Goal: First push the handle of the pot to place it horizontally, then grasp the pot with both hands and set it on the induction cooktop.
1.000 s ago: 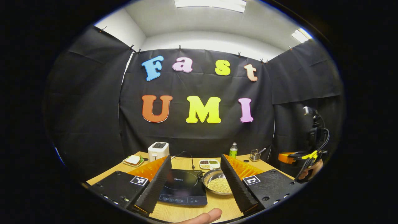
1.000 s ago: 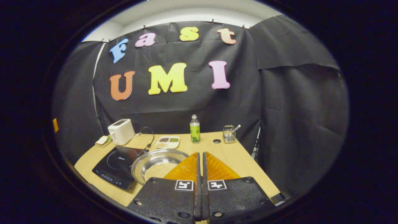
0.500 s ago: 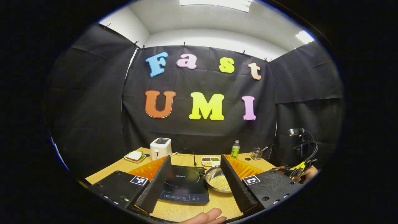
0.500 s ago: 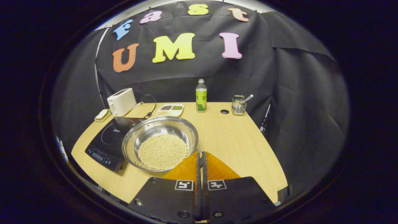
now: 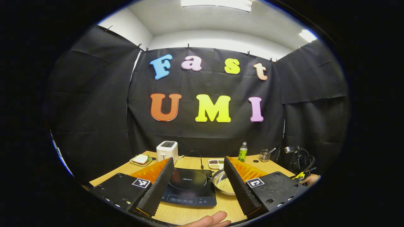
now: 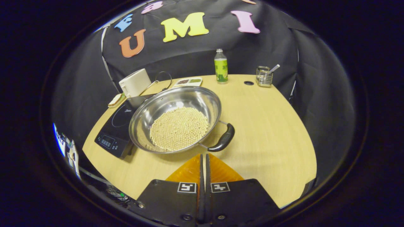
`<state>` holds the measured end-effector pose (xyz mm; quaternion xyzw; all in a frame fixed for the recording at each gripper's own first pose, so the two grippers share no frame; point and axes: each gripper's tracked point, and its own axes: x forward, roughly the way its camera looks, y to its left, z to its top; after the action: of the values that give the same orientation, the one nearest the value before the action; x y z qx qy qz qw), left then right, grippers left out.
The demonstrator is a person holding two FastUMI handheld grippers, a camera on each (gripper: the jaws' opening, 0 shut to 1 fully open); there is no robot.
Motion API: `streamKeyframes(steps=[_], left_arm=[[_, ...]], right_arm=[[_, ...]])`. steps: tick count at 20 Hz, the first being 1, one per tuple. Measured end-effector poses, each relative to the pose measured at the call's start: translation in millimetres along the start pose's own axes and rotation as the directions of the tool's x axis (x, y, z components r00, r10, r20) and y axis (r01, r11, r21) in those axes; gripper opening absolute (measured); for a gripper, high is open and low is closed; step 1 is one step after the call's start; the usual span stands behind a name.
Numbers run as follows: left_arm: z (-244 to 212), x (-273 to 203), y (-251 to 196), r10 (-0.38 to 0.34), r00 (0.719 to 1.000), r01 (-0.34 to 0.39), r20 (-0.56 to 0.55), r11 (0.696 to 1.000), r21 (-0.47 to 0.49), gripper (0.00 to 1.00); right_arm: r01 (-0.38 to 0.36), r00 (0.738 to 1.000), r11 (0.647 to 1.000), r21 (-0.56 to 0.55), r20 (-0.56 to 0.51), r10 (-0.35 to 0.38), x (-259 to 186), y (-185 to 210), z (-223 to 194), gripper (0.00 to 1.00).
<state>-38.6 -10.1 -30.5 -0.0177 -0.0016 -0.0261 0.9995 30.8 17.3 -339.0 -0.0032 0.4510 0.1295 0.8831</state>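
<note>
Steel pot [image 6: 176, 118] of pale beans beside black induction cooktop [image 6: 118, 127]; right gripper [image 6: 203, 160] fingers pressed together, near black handle [image 6: 223, 142]: push comes next. Left gripper [image 5: 199, 181] fingers spread.

Both rigs look the same up close: each claw sits on chunky black textured plates with round screws along the near edge and a small square black-and-white marker tag per plate. Left claw [image 5: 199, 186], right claw [image 6: 204, 189]. Ribbed see-through orange panels behind the fingers.
</note>
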Motion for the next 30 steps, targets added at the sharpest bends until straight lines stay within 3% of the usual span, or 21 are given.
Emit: streamKeyframes(steps=[5, 13, 21, 28, 30], left_arm=[[3, 10, 2, -0.016, 1.0, 0.016, 0.003, 1.0, -0.014, 0.95], [8, 39, 32, 0.047, 0.999, -0.047, 0.002, 0.998, -0.03, 0.94], [24, 58, 34, 0.045, 0.999, -0.045, 0.02, 0.999, -0.01, 0.95], [26, 73, 48, 0.099, 0.995, -0.099, 0.025, 0.995, -0.005, 0.95], [26, 79, 55, 0.122, 0.992, -0.122, 0.021, 0.993, 0.0, 0.95]], right_arm=[[-0.041, 0.998, 0.999, 0.03, -0.042, 0.042, 19, 3, -8, 0.01], [-0.021, 0.999, 0.999, 0.039, -0.044, 0.023, 37, -15, -8, 0.04], [-0.027, 1.0, 0.997, 0.074, -0.013, 0.028, 40, -22, 3, 0.04], [-0.04, 0.999, 0.99, 0.137, -0.027, 0.044, 45, -33, 2, 0.0], [-0.024, 0.999, 0.988, 0.151, -0.035, 0.03, 48, -40, 2, 0.04]])
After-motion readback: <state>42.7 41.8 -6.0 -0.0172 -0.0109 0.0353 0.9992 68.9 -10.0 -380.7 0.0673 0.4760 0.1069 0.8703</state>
